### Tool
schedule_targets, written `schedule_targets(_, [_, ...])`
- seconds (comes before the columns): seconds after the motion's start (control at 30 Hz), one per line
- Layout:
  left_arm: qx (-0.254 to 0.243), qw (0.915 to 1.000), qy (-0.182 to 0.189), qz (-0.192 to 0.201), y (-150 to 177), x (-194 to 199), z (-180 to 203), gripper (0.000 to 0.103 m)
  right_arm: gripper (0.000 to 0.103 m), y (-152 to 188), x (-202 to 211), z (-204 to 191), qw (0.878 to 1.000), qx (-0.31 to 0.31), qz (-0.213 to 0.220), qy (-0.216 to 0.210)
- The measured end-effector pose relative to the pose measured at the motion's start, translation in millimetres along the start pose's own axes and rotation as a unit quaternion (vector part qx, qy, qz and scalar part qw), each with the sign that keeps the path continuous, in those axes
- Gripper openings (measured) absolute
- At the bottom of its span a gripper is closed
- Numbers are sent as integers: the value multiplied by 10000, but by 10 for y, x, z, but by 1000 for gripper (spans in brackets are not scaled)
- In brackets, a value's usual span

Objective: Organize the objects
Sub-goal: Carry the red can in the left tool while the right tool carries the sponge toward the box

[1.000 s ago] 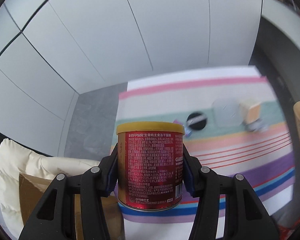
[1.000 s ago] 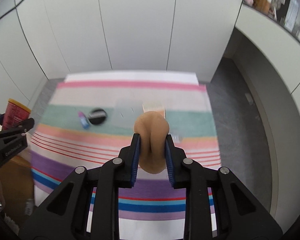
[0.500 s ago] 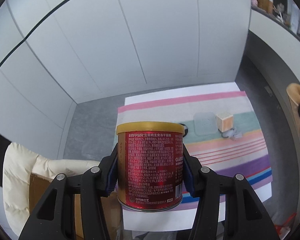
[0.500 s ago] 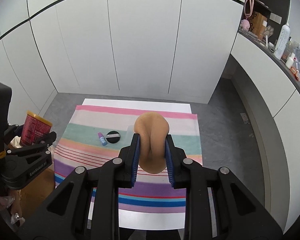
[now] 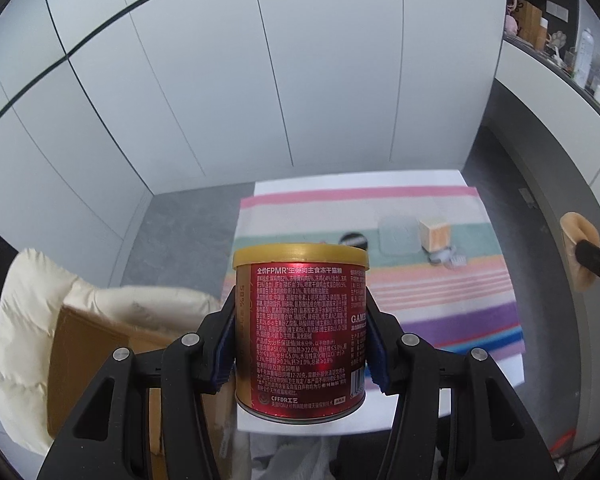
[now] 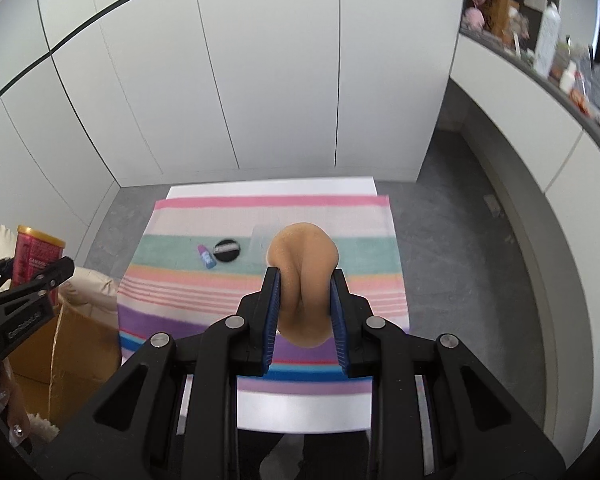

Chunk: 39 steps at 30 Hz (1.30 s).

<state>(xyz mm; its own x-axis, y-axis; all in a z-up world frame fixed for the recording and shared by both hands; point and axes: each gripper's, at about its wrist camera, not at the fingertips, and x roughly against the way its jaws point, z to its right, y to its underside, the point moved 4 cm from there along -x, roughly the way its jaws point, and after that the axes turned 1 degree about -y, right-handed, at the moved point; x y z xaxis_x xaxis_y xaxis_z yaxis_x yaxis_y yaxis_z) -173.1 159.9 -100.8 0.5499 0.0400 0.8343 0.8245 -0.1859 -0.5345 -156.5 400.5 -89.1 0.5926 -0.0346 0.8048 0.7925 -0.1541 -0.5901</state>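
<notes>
Left hand-held gripper (image 5: 302,334): pinched on red can (image 5: 302,328), pads flat against both sides, can upright, gold lid uppermost; carried clear above striped cloth (image 5: 440,292), at its near left corner.

Right hand-held gripper (image 6: 305,316): clamped on tan soft sponge (image 6: 303,276), squeezed into a fold between the pads; held above the cloth, over its middle.

Striped cloth: spread over white desk (image 6: 300,412). Left lying on its green band: black round compact (image 6: 227,251), small blue-and-pink tube (image 6: 206,257) just beside it on the left, translucent square lid (image 5: 398,236) to the right, wooden block (image 5: 435,235) touching or nearly touching that lid; small grey item below the block, too blurred to name.

Cardboard box (image 6: 66,344): open, standing off the cloth's left edge beside a cream padded jacket (image 5: 28,320); judged the likely container.

Handling note, as judgement: can to be kept level and lowered right into the box before the pads part; sponge grip not to be eased until over its place, since likely to spring back on release.
</notes>
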Motion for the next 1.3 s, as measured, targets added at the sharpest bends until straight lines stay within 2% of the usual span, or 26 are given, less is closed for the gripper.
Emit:
schedule_targets(0.3, [-114, 9999, -12, 19, 530, 269, -113, 54, 25, 543, 273, 44, 9998, 184, -30, 122])
schedule_targets(0.43, [-194, 9998, -5, 18, 770, 335, -106, 54, 25, 820, 409, 67, 9997, 183, -118, -141])
schedule_targets(0.6, [-150, 9996, 161, -190, 1080, 358, -150, 54, 25, 1163, 560, 112, 9993, 172, -233, -236])
schedule_targets(0.8, [-31, 9998, 56, -164, 1166, 381, -263, 54, 25, 1531, 625, 189, 9982, 96, -565, -175])
schedule_targets(1.1, [1, 9998, 100, -163, 1194, 393, -371, 54, 25, 1535, 619, 157, 9980, 51, -619, -131])
schedule_targets(1.3, [182, 9996, -93, -202, 1314, 393, -628, 54, 25, 1431, 545, -179, 9969, 391, -635, -268])
